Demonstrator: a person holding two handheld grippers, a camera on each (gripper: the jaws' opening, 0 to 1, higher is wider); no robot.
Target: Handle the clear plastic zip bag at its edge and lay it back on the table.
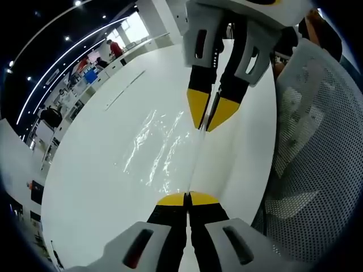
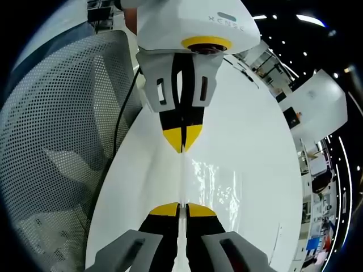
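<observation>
Mid-frame, the clear plastic zip bag [image 1: 161, 147] hangs stretched by one edge between the clenched left gripper [image 1: 188, 198] and right gripper [image 2: 182, 209]; lower both evenly onto the white table [image 1: 96, 170], keeping tension

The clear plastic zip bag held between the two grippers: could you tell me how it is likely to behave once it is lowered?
The zip bag is probably floppy: it ripples with glare while the left gripper and right gripper pinch its edge. It looks empty and thin, so likely very light. It may slide easily on the smooth white table.
</observation>
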